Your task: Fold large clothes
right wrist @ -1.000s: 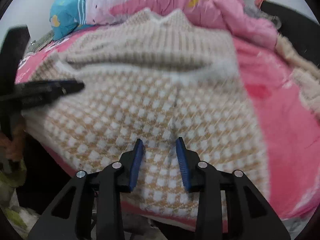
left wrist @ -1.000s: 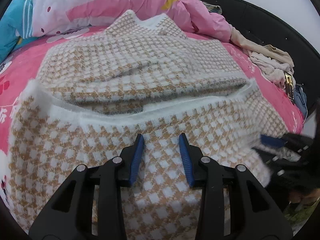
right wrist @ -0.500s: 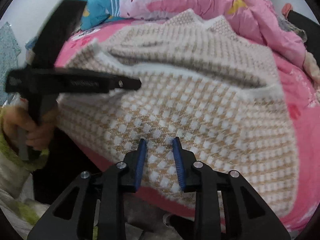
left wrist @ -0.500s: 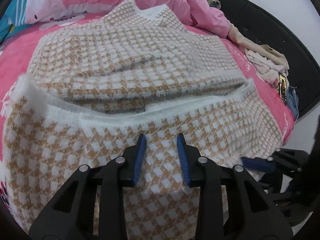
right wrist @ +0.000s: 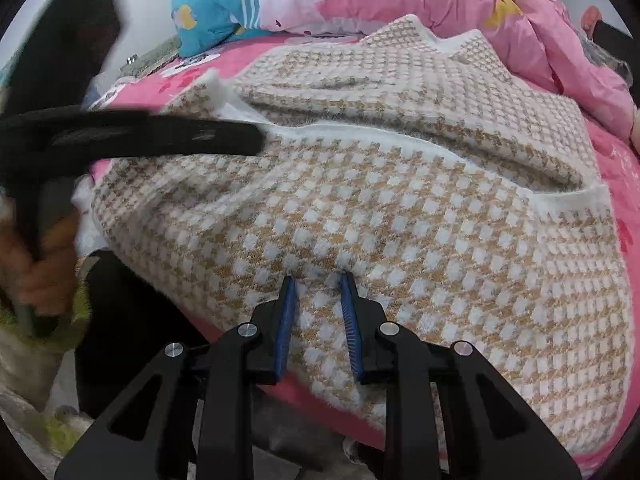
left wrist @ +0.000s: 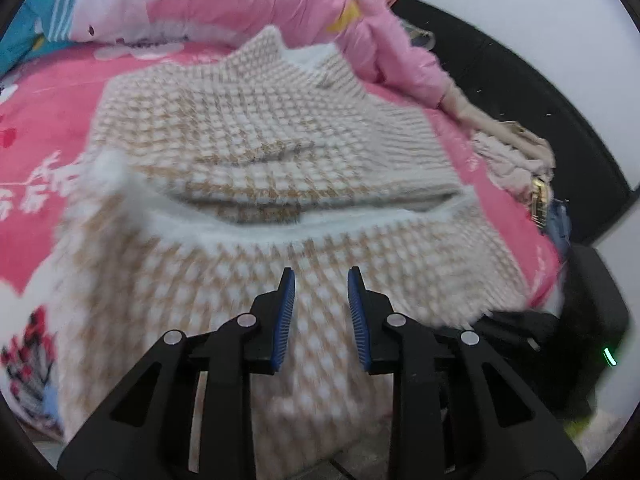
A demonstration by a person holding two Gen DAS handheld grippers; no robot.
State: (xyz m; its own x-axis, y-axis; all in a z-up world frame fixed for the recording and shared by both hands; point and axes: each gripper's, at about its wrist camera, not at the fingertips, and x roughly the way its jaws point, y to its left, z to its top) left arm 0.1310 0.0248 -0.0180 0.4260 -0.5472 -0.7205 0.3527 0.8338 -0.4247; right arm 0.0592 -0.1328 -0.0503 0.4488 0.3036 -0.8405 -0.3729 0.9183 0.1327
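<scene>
- I see the sweater (right wrist: 400, 208), a fuzzy tan-and-white checked knit, spread on the pink bedsheet (right wrist: 616, 168); its near part hangs over the bed's edge toward me.
- Its bottom part is folded up over the body, and the white hem band (right wrist: 380, 136) runs across the sweater's middle.
- My right gripper (right wrist: 318, 280) has its blue-padded jaws apart, tips against the sweater's near fold, with a small ridge of knit rising between them; nothing is pinched.
- My left gripper (left wrist: 321, 274) also has its jaws apart, over the sweater's near part; motion blur keeps me from telling whether it touches the knit.
- In the right wrist view, the left gripper (right wrist: 160, 140) reaches in from the sweater's left side, its tip at the left end of the hem band.
- Beyond the sweater's collar lies a bunched pink quilt (left wrist: 280, 4).
- A pile of beige clothes (left wrist: 508, 152) sits to the sweater's right, at the bed's edge.
</scene>
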